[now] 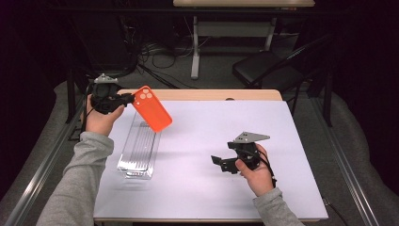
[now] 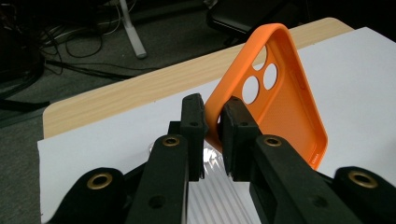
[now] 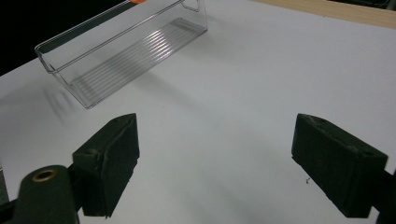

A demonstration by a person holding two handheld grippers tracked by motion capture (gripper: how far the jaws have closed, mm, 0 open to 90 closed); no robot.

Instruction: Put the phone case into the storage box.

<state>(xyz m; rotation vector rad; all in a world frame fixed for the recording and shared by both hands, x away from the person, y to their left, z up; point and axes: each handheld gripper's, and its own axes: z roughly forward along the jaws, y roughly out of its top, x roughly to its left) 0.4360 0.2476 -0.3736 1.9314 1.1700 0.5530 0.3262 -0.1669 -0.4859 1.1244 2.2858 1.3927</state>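
Held up in the air at the far left: orange phone case, pinched tight at one corner by the left gripper, just above the far end of the clear bin. Best lowered slowly and laid flat inside. Right gripper spread wide, empty, near right. Better kept away.

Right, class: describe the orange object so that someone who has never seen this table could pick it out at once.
Start at the white table and look to its far left corner, where the left gripper is raised above a clear plastic bin. Pinched by one edge in that gripper's jaws, held off the table, is the phone case. It is the one bright orange thing there, with three round camera holes.
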